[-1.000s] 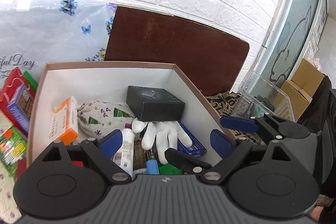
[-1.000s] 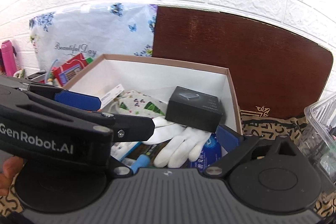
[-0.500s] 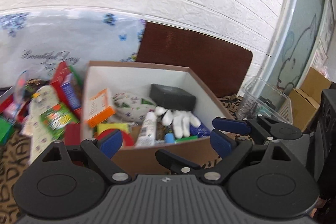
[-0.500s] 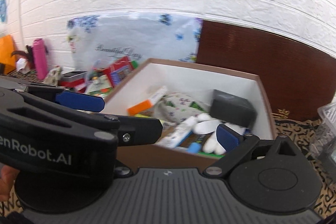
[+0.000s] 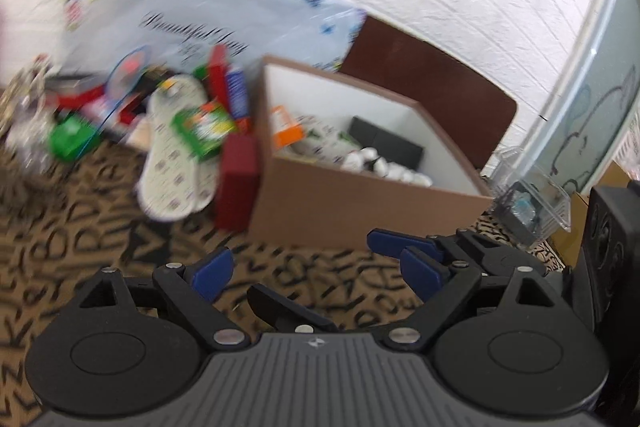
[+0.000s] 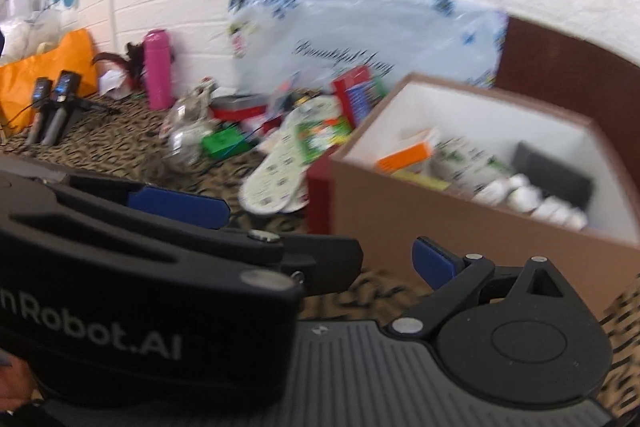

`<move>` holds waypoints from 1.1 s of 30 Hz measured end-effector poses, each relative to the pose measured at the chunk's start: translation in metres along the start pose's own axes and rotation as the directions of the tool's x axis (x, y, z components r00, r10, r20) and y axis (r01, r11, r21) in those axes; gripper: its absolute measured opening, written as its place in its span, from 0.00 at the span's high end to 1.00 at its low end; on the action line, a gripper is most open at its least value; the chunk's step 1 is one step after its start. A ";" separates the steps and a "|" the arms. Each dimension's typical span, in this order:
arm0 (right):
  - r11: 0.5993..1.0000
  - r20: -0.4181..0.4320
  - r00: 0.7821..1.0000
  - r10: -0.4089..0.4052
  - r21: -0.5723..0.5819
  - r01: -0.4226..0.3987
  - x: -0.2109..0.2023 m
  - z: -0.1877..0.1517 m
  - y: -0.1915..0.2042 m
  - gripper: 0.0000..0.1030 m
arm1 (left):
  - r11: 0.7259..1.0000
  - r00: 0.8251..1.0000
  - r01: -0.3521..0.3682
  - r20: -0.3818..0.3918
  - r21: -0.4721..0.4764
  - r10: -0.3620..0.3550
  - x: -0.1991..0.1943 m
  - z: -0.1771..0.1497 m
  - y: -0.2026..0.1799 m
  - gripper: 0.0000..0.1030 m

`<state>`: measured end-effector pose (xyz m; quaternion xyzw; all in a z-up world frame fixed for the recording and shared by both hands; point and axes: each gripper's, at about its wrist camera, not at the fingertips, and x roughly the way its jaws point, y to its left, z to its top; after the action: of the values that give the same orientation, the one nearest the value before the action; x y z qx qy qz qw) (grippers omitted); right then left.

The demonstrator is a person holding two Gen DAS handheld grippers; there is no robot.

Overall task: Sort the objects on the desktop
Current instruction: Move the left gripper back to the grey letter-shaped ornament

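A brown cardboard box (image 5: 360, 203) (image 6: 440, 211) with a white inside holds an orange-and-white carton (image 5: 286, 127), a patterned pouch, a white glove (image 5: 384, 165) and a black box (image 5: 384, 143). Left of it lies a pile of loose items: white insoles (image 5: 176, 155) (image 6: 280, 167), a green packet (image 5: 202, 125), a dark red box (image 5: 236, 183). My left gripper (image 5: 316, 267) is open and empty over the patterned cloth in front of the box. My right gripper (image 6: 332, 227) is open and empty; the left gripper's body hides its left finger.
A pink bottle (image 6: 157, 69), an orange bag (image 6: 44, 67) and two small black devices (image 6: 52, 107) stand at the far left by the white brick wall. A clear plastic container (image 5: 532, 199) sits right of the box. A brown board (image 5: 432, 83) leans behind the box.
Both grippers have pulled back from above the box and swung left. The box now sits further away and to the right, and the pile of loose items has come into view.
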<state>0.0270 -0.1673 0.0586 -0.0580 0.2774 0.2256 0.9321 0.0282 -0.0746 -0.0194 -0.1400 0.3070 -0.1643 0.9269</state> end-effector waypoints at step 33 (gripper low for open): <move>0.958 -0.118 0.963 0.244 -0.126 -0.258 0.133 0.028 0.129 0.06 | 0.898 0.944 -0.284 0.064 -0.336 0.323 -0.029 -0.001 0.212 0.09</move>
<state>0.0817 0.0056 0.0123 -0.0988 0.3128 0.3577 0.8743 0.0516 0.1293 -0.0813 -0.2496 0.2924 0.0432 0.9222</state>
